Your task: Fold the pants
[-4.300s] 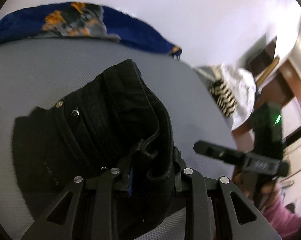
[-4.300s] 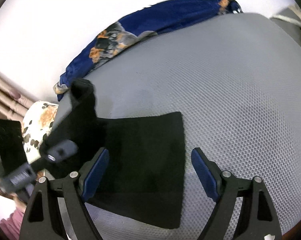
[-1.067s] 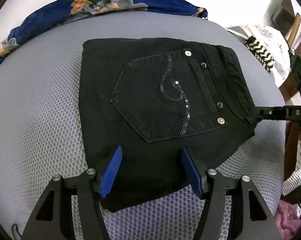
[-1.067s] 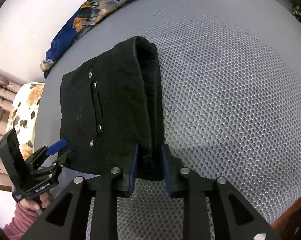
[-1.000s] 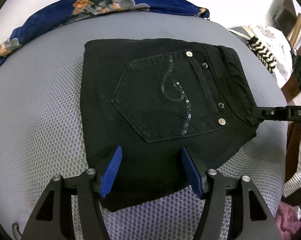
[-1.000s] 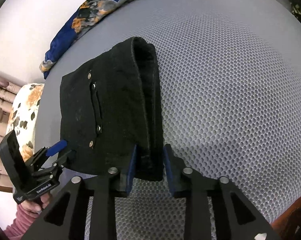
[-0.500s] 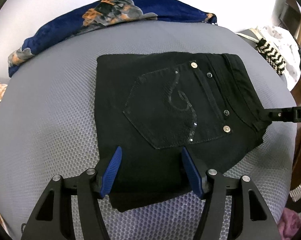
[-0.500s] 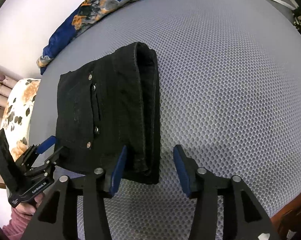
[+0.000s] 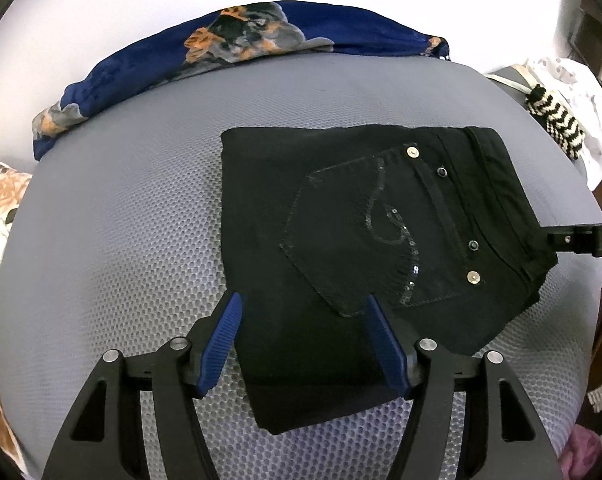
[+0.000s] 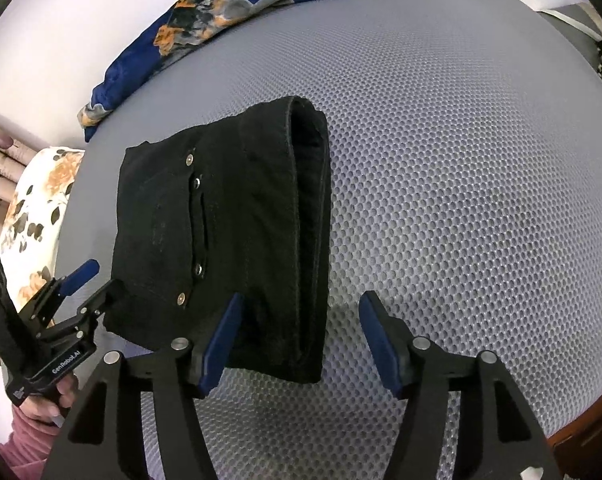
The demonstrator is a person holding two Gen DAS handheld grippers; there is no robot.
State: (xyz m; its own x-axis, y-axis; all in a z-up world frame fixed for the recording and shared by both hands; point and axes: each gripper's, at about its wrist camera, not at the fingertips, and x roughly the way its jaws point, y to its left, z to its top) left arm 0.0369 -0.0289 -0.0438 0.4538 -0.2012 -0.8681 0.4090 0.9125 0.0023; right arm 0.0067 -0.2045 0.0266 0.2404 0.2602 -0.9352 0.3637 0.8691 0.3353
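Note:
The black pants point(image 9: 361, 220) lie folded into a flat packet on a grey mesh cushion point(image 9: 121, 220), with the sequined back pocket facing up. My left gripper point(image 9: 305, 340) is open, its blue pads straddling the packet's near corner without pressing it. In the right wrist view the pants point(image 10: 221, 232) show their thick waistband end. The jaws of my right gripper point(image 10: 301, 340) are opening. The waistband edge sits between them by the left pad, and the right pad stands clear over the mesh. One right gripper finger point(image 9: 573, 236) reaches the waistband from the right.
A blue flowered cloth point(image 9: 241, 40) lies along the cushion's far edge. A floral fabric point(image 10: 37, 200) is at the left, and a black-and-white striped item point(image 9: 557, 120) at the far right. The cushion's wooden rim point(image 10: 581, 432) shows at bottom right. A hand in a pink sleeve point(image 10: 41, 408) holds the left gripper.
My right gripper's pads, shut on the waistband edge a second ago, have spread apart and let it go. The left view has tipped up, so the pants sit farther away.

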